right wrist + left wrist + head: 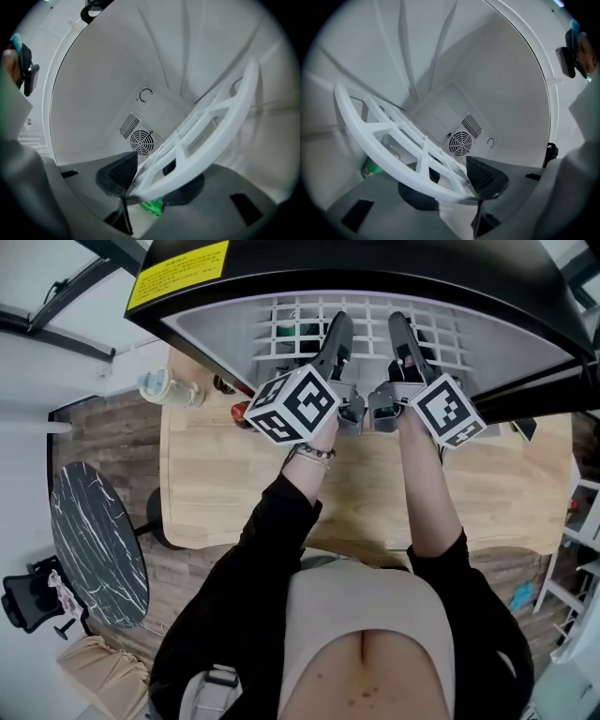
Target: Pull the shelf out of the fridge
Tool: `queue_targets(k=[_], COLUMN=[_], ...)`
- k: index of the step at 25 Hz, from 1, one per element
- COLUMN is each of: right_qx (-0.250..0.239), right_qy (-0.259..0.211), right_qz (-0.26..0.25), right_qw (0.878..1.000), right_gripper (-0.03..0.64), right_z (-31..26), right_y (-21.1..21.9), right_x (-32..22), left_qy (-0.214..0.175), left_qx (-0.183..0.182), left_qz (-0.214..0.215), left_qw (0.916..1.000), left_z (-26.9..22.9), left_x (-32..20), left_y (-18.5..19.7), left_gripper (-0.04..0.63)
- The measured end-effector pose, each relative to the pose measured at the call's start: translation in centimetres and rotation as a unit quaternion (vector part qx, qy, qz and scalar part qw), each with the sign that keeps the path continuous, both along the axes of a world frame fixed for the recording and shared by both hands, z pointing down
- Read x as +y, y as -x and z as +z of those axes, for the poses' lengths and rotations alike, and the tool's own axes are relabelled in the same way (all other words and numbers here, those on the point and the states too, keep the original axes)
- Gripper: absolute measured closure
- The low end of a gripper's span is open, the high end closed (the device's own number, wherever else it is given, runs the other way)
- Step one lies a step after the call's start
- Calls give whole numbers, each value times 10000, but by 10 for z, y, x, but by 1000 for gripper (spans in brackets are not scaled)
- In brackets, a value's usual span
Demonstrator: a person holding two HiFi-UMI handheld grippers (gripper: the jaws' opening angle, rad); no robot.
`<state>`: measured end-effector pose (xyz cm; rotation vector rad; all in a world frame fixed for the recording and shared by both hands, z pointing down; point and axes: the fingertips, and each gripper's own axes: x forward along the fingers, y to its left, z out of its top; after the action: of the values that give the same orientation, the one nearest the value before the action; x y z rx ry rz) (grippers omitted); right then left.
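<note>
The small black fridge (394,273) stands open on a wooden table (225,484), seen from above in the head view. Its white grid shelf (286,329) sits inside. Both grippers reach level into the opening, side by side. My left gripper (337,329) has the shelf's front rim (389,140) between its dark pads (487,176), which press on it. My right gripper (401,329) holds the same rim (220,117) further right, its pads (117,173) closed on the plastic. A green item (370,169) lies under the shelf.
A round fan vent (461,143) sits in the fridge's back wall. On the table left of the fridge are a tape roll (155,385) and a red-capped item (241,413). A dark marble round table (94,540) stands at the left on the wooden floor.
</note>
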<state>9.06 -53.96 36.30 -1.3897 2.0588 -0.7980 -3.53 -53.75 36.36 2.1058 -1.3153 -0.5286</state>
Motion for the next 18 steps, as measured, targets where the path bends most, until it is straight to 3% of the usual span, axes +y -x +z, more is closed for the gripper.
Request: queue_targets(k=[18], right_qx=[22], right_qy=[227], right_qz=[65], right_qw=[9997], right_gripper=[443], right_z=[3], right_y=[-1], right_x=[11], left_qy=[127], left_qx=[-102], left_qz=[-10], left_qw=[9999], left_z=[2], left_x=[10], left_y=[0], left_gripper=[414])
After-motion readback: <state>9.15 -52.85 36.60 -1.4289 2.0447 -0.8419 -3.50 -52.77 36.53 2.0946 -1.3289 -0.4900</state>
